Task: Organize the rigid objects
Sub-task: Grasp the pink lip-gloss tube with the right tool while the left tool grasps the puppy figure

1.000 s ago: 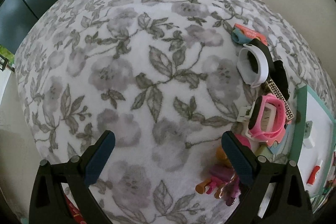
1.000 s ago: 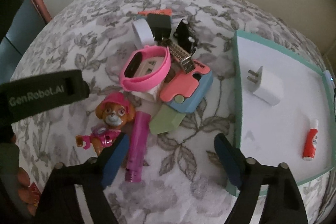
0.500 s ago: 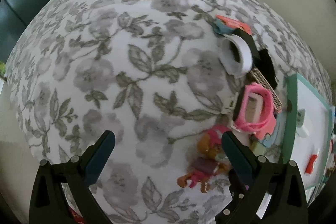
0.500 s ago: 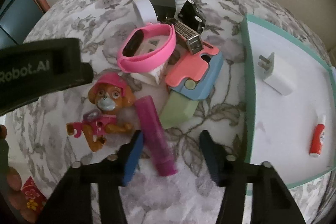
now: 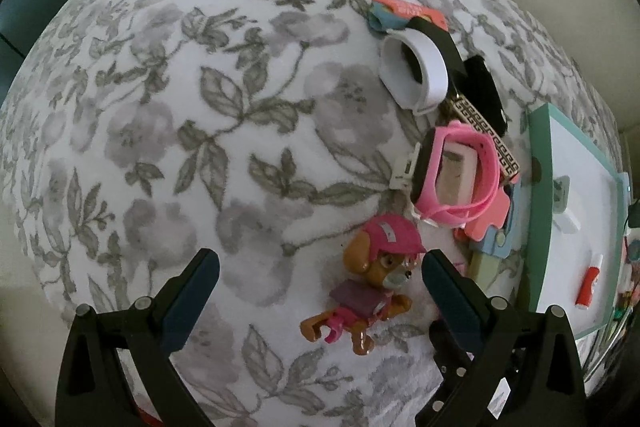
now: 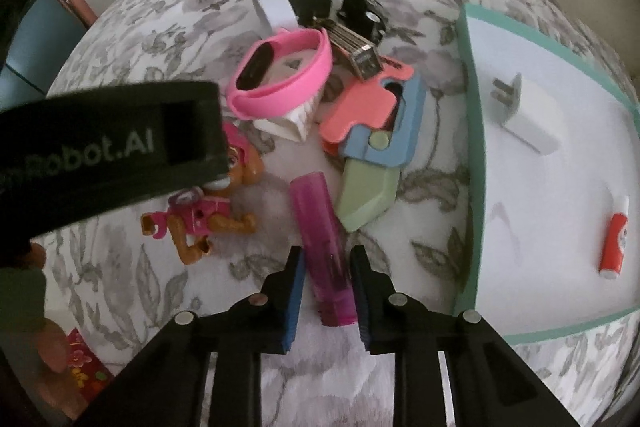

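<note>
Left wrist view: jaws of the left gripper stand wide apart, nothing held. The pup figurine with the pink cap lies on the floral cover between the fingers, closer to the right-hand one, not touched by either pad. Above it, a pile: pink wristband looped around a white block, white band beside a black block, a patterned bar between the two bands, an orange card at the far end. At the right edge sits the teal-rimmed tray, with a small red tube inside.

Right wrist view: jaws of the right gripper are nearly together and closing, with the magenta tube between them. Its near end sits between the pads; the left pad looks to be against it, but contact on the right side can't be told. The tube lies on the floral cover, running away from the camera. Just beside its far end is the coral, blue and green toy knife. The pink wristband sits behind that. The pup figurine lies to the left, partly hidden by the other gripper's black body. The tray at right holds a white plug adapter and the red tube, well apart from each other.
</note>
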The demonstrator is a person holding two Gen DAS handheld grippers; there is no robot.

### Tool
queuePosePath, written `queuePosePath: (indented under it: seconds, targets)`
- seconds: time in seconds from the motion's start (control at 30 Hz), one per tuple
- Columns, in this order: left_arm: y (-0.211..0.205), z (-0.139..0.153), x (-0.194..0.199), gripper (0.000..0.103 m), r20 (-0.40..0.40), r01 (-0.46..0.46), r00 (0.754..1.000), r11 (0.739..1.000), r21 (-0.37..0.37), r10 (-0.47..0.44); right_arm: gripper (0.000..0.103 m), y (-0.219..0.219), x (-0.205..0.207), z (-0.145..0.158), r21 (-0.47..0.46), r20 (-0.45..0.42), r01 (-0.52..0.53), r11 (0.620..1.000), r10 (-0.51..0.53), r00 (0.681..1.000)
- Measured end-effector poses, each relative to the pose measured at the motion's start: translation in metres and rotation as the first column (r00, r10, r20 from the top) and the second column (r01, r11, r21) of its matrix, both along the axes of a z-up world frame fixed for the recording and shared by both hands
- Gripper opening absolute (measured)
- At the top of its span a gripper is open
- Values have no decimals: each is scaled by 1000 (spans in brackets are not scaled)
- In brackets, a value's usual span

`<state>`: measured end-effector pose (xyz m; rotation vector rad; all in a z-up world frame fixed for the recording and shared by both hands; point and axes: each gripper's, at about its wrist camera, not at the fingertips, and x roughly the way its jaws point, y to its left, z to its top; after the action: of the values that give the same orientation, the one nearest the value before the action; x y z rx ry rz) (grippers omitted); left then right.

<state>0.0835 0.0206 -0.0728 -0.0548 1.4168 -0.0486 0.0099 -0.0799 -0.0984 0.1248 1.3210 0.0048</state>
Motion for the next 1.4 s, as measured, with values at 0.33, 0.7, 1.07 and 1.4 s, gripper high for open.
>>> queuePosePath:
  seconds: [0.33, 0.7, 1.07, 1.4]
  targets:
    - [-23, -13, -7, 94, -30, 59, 998, 997, -43, -60, 24, -10, -9, 1, 38, -45, 42, 998, -40, 998]
    - [-41, -26, -12, 42, -45, 97, 994, 993, -61, -99, 24, -14, -14, -1, 39, -44, 47, 998, -45, 998]
    - [-21, -2, -5, 40, 14, 89, 996, 991, -100, -88, 24, -8, -9, -1, 26, -48, 40, 999, -39, 998]
    - [-10, 42, -4, 40, 165, 73, 985, 988, -134, -50, 12, -21, -9, 6, 191, -52, 91, 977, -83, 995]
